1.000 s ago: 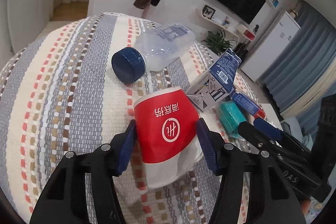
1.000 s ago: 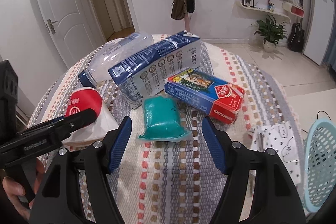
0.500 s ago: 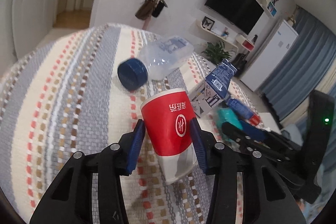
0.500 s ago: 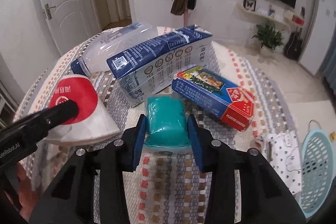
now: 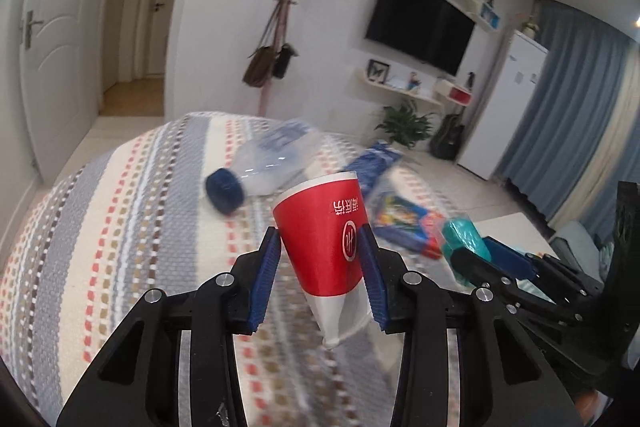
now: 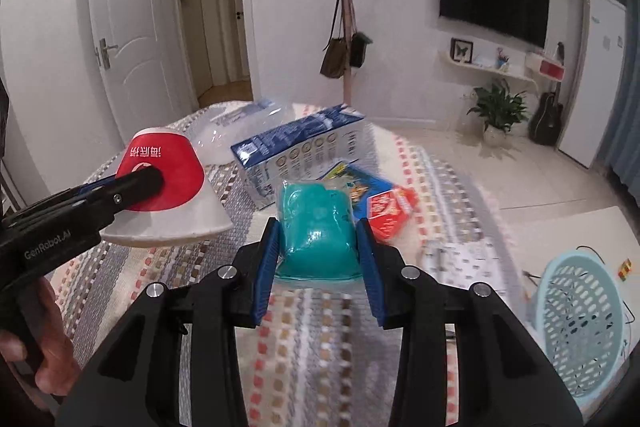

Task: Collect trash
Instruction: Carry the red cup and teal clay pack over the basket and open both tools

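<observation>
My left gripper is shut on a red and white paper cup and holds it above the striped tablecloth; the cup also shows at the left of the right wrist view. My right gripper is shut on a teal plastic packet, lifted off the table; the packet shows at the right of the left wrist view. A clear plastic bottle with a blue cap, a blue and white milk carton and a red and blue flat box lie on the table.
A light blue plastic basket stands on the floor at the lower right. A patterned white cloth lies at the table's right edge. A coat stand, a door and a TV wall are behind the table.
Both grippers have closed, the left on the paper cup and the right on the teal packet, and have lifted them up off the table.
</observation>
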Motion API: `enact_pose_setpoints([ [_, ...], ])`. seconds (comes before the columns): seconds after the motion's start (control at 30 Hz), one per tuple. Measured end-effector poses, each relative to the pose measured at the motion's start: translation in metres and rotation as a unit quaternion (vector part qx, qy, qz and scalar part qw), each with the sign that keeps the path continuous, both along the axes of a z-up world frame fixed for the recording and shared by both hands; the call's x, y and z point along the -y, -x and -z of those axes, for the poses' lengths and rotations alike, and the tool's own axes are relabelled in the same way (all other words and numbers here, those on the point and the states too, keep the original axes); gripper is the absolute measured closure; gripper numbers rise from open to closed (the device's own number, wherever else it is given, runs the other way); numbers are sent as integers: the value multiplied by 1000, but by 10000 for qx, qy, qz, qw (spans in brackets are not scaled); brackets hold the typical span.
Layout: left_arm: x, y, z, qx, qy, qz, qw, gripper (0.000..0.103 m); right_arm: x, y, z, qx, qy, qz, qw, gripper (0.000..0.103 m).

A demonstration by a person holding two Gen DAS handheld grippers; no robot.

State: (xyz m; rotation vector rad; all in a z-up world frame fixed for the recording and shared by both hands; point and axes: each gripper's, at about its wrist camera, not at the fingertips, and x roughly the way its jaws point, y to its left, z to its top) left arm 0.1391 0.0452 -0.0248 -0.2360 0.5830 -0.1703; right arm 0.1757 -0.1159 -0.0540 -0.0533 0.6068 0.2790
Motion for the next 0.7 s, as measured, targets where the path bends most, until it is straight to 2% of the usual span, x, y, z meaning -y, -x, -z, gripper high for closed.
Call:
enact_pose_setpoints([
  [0.33,68,11,-34,330,-80,782,9964,65,67,24,-30,323,-235,761,9963,67],
  [0.53,107,3,-37,252,125,1364,9903,64,116,28,-29,166,-450,1149,9922,67],
  [0.7,147,-3,-38,217,148,1820,9830,65,155,34,-21,81,-592,1402,9883,67],
])
